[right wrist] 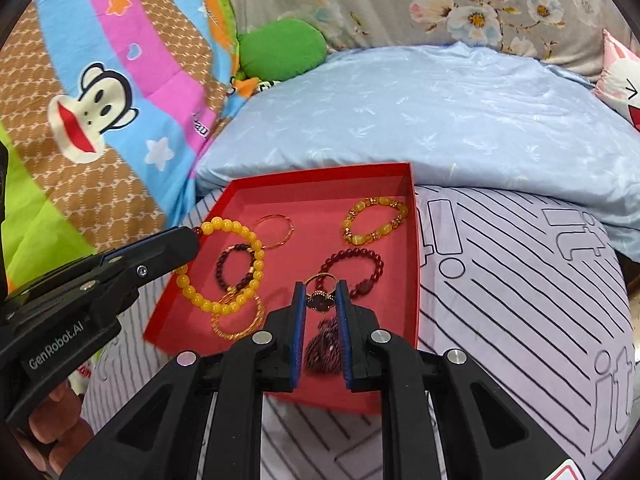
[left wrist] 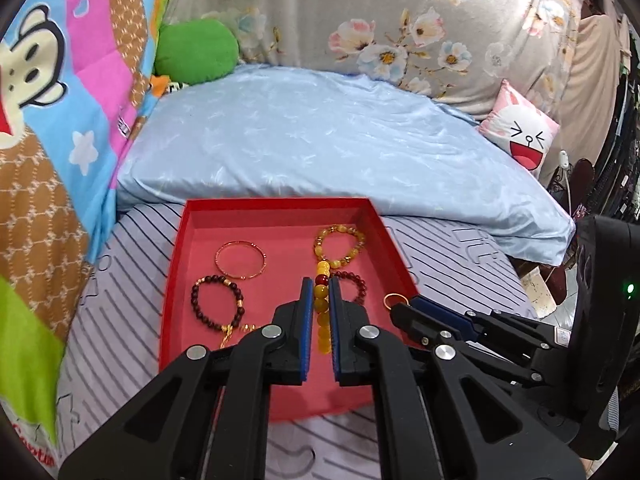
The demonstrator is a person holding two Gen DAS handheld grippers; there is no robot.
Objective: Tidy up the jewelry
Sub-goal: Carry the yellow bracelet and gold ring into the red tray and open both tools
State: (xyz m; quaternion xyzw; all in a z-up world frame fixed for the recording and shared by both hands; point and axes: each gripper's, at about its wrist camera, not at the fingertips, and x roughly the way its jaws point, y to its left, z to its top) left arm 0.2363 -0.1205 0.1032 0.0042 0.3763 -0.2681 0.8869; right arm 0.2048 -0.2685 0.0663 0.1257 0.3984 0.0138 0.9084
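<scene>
A red tray (left wrist: 276, 210) (right wrist: 414, 240) lies on the striped bedsheet. My left gripper (left wrist: 320, 286) (right wrist: 196, 240) is shut on a yellow bead bracelet (left wrist: 322, 302) (right wrist: 240, 276) and holds it above the tray. My right gripper (right wrist: 321, 286) (left wrist: 404, 304) is shut on a gold ring with a dark clover (right wrist: 319, 300) (left wrist: 396, 300), just above the tray's near right part. In the tray lie a thin gold bangle (left wrist: 240, 260) (right wrist: 276, 232), a dark bead bracelet (left wrist: 218, 304) (right wrist: 236, 266), an amber bead bracelet (left wrist: 340, 242) (right wrist: 376, 220) and a red bead bracelet (right wrist: 352, 268) (left wrist: 356, 284).
A pale blue pillow (left wrist: 320, 136) (right wrist: 440, 120) lies right behind the tray. A colourful monkey quilt (left wrist: 52, 120) (right wrist: 100, 100) rises on the left, with a green cushion (left wrist: 192, 52) beside it. A pink rabbit cushion (left wrist: 520, 136) sits at the right. The bed edge is on the right.
</scene>
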